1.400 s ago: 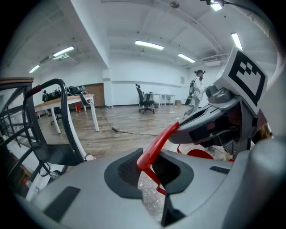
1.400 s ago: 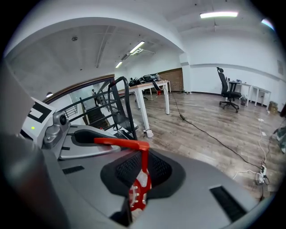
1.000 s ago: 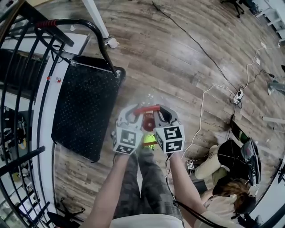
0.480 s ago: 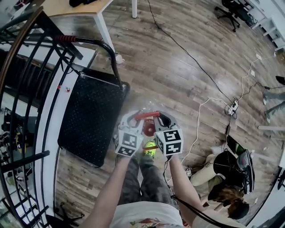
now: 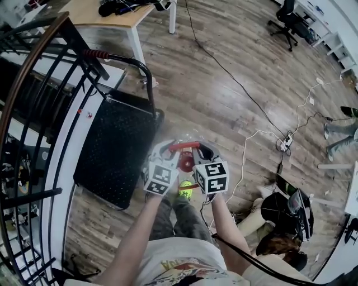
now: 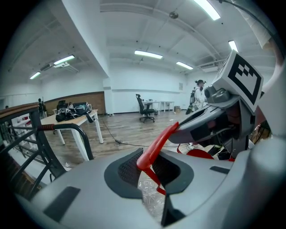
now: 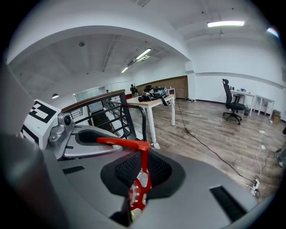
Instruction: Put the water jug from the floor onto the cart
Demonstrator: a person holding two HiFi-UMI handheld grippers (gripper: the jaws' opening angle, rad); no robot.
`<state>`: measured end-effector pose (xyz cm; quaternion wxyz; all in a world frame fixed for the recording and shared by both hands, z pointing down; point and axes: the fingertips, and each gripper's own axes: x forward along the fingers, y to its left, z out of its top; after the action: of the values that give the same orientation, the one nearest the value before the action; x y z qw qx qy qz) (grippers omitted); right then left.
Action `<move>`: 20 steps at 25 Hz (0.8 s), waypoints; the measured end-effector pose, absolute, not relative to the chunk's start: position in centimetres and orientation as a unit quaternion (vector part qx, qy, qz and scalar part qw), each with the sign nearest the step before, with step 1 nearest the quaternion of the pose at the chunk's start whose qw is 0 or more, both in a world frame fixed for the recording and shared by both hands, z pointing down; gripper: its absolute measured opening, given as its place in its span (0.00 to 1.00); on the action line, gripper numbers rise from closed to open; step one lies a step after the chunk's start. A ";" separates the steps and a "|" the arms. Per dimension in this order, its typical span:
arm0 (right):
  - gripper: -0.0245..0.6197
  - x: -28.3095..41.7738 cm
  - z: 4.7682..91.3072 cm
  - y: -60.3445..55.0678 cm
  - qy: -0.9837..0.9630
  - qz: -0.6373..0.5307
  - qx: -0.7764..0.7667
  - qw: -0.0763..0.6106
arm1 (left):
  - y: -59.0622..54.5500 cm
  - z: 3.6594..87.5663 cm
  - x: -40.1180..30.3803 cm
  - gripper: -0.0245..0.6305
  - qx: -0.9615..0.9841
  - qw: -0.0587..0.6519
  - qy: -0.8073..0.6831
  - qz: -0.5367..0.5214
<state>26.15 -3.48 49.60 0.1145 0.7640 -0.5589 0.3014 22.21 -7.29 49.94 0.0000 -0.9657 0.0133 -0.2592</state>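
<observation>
Gripping the red handle (image 5: 184, 146) of the water jug (image 5: 186, 162): left gripper (image 5: 168, 148) and right gripper (image 5: 204, 149), both clenched on it. Jug contents indiscernible. Cart (image 5: 112, 151) at nine o'clock.

Wood floor (image 5: 224, 84), white walls (image 6: 143, 89), strip lights (image 6: 148, 54), wooden table (image 5: 89, 17), office chair (image 7: 231, 105)

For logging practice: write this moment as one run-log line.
left gripper: shut on jug handle; right gripper: same handle; water jug: not on cart

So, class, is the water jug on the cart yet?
Not on it: the water jug hangs by its red handle from the left tongs and right tongs, beside the cart.
</observation>
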 end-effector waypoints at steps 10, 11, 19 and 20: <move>0.09 23.6 45.5 -5.1 -0.574 0.285 0.757 0.128 | -8.7 46.0 19.6 0.14 -0.969 -0.008 0.012 -0.247; 0.09 23.3 45.3 -5.3 -0.574 0.285 0.757 0.128 | -8.8 45.8 19.3 0.14 -0.969 -0.007 0.011 -0.246; 0.09 21.0 44.1 -7.2 -0.579 0.278 0.754 0.135 | -10.5 44.5 16.9 0.14 -0.972 -0.012 0.011 -0.236; 0.09 20.8 44.0 -7.7 -0.580 0.277 0.754 0.136 | -10.9 44.4 16.7 0.14 -0.972 -0.012 0.011 -0.235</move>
<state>20.81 -7.68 43.98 0.1359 0.7539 -0.5803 0.2765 16.70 -10.92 44.43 -0.0116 -0.9719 0.0112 -0.2350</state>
